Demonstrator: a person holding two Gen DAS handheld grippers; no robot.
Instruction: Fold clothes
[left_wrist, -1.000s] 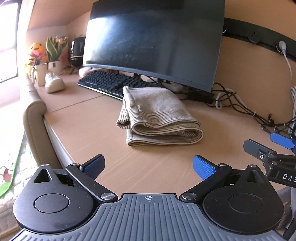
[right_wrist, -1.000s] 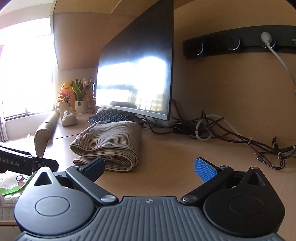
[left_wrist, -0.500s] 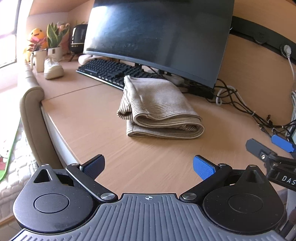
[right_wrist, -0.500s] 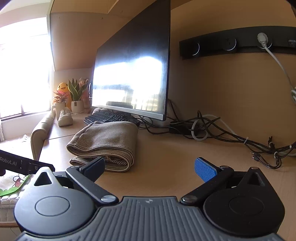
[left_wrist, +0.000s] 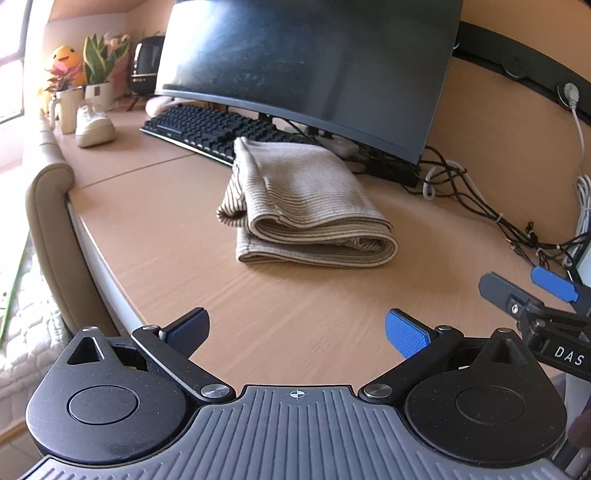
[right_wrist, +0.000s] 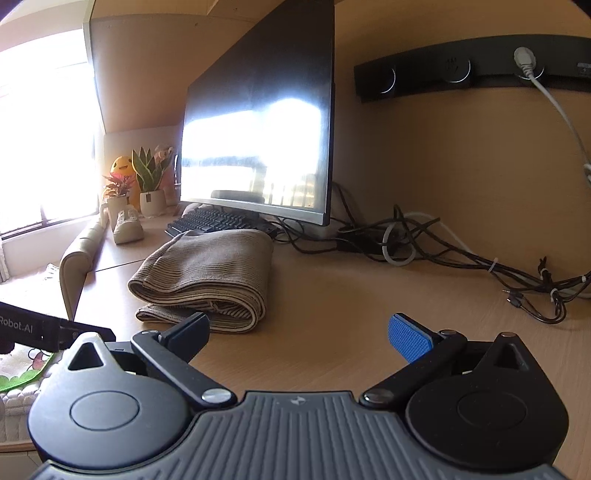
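Note:
A beige ribbed garment (left_wrist: 306, 206) lies folded in a thick stack on the wooden desk (left_wrist: 295, 317), in front of the keyboard. It also shows in the right wrist view (right_wrist: 207, 273). My left gripper (left_wrist: 295, 328) is open and empty, well short of the garment near the desk's front edge. My right gripper (right_wrist: 299, 332) is open and empty, just right of and below the garment's folded end. The right gripper's fingers also show at the right edge of the left wrist view (left_wrist: 532, 291).
A black monitor (left_wrist: 306, 70) and keyboard (left_wrist: 207, 129) stand behind the garment. Tangled cables (left_wrist: 480, 206) run along the back right. A white shoe (left_wrist: 92, 125), potted plants (left_wrist: 98, 74) and a yellow toy (left_wrist: 64, 59) sit at the far left. A padded rail (left_wrist: 48, 221) borders the desk's left edge.
Both grippers have drifted back slightly from the folded garment and stay open. The garment has not moved.

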